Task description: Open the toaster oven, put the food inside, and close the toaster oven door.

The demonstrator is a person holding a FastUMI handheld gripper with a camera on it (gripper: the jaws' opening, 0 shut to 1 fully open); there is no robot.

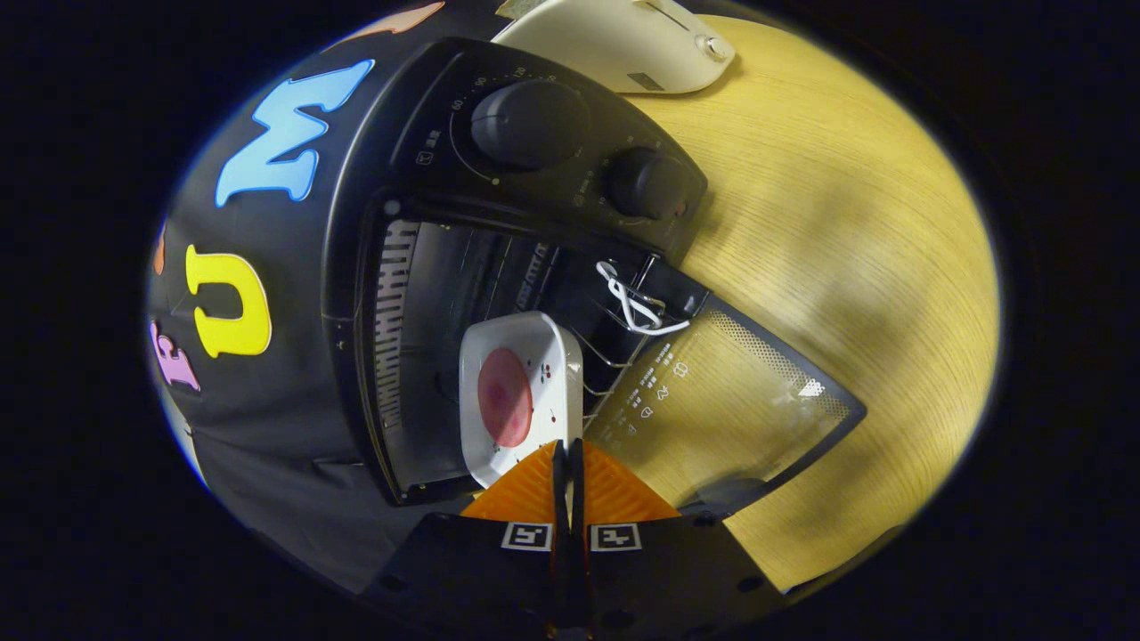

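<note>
The gripper (568, 463) is seen from behind its two orange fingers (525, 494), which are drawn together with only a thin dark slit between them. The near edge of a white square dish (552, 356) is met by the fingertips, and it appears to be pinched there; the contact itself is too small to be confirmed. A round pink slice of food (505, 397), probably meat, is carried flat in the dish's well.

The dish is held by its edge, presumably so that it can be slid forward without the fingers entering far into the cavity. It is shown partly inside the mouth of the black toaster oven (356, 267), above the wire rack (610, 356), part of which is drawn out over the door hinge. The glass door (730, 401) is lowered fully open beside the fingers, which leaves the opening free for loading. A white cord (634, 307) is looped on the rack's front bar, probably as a pull.

Two black control knobs (530, 125) are set on the oven's panel beyond the cavity. The oven stands on a light wooden table (846, 223), and a cream-coloured appliance (623, 44) lies beyond it.

Opening is judged complete; insertion is under way, and closing is not yet done.
</note>
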